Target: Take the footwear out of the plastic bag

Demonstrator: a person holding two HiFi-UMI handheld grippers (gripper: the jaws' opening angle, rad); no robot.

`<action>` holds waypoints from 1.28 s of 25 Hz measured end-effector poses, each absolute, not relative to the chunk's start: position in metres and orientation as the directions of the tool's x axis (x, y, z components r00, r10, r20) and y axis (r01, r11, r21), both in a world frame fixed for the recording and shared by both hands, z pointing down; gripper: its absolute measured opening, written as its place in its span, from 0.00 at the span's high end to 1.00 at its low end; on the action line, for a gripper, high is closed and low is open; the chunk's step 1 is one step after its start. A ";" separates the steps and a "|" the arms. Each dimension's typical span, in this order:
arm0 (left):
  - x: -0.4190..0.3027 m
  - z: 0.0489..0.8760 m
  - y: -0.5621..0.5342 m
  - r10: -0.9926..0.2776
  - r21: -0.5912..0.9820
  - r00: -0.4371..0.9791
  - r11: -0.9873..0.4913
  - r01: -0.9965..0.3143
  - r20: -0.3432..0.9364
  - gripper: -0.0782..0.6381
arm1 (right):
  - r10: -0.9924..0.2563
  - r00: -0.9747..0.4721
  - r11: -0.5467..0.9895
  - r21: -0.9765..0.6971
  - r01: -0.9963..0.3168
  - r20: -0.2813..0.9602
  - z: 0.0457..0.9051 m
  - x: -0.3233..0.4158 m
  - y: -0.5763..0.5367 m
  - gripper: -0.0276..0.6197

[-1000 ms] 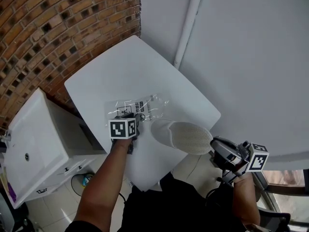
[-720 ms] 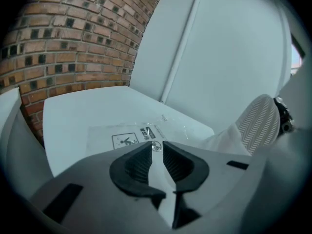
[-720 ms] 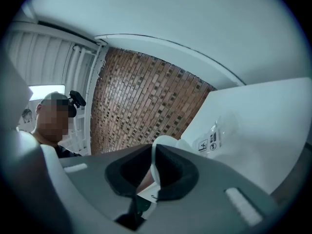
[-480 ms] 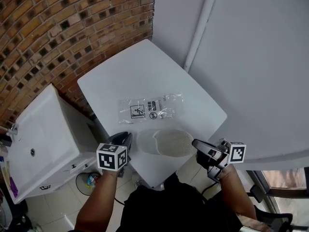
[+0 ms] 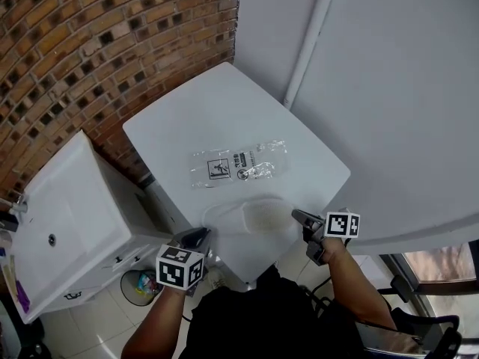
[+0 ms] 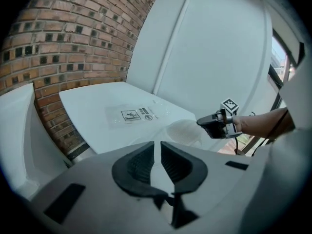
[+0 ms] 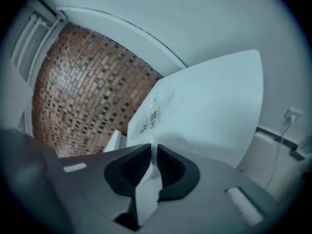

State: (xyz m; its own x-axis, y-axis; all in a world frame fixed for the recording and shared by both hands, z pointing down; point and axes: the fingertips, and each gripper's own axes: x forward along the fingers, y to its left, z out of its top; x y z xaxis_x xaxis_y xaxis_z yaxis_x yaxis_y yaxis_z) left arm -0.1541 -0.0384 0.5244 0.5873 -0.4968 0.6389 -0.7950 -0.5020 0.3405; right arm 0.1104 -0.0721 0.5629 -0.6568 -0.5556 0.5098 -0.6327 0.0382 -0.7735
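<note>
The clear plastic bag (image 5: 238,164) lies flat and empty on the white table (image 5: 187,122); it also shows in the left gripper view (image 6: 136,115) and the right gripper view (image 7: 151,112). A white slipper (image 5: 251,215) rests on the table near its front edge, between the bag and me. My right gripper (image 5: 297,217) is at the slipper's right end. Its jaws have just been opening a little, with a strip of the slipper (image 7: 145,191) still pinched between them. My left gripper (image 5: 196,236) hangs off the table's near-left edge, shut on nothing (image 6: 157,147).
A white cabinet (image 5: 60,223) stands to the table's left, against the brick wall (image 5: 90,43). A white pipe (image 5: 307,40) runs down the wall behind the table. A small bin (image 5: 138,286) sits on the tiled floor below.
My left gripper drew back from the bag to beyond the table's near edge. My right gripper came down and in, and the slipper went from raised to lying on the table.
</note>
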 end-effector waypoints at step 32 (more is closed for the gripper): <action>-0.115 0.462 0.045 -0.403 0.391 0.729 -0.647 -0.655 0.553 0.88 | -0.712 -0.628 0.302 -0.670 -0.679 0.315 0.394 0.021 0.070 0.96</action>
State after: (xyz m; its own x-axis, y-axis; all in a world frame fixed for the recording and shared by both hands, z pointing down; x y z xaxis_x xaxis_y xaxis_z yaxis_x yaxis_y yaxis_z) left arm -0.1154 0.0453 0.4623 0.7289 -0.4035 0.5530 -0.6547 -0.6471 0.3907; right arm 0.0205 0.0698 0.3942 -0.6275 -0.7121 0.3149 -0.6786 0.3019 -0.6695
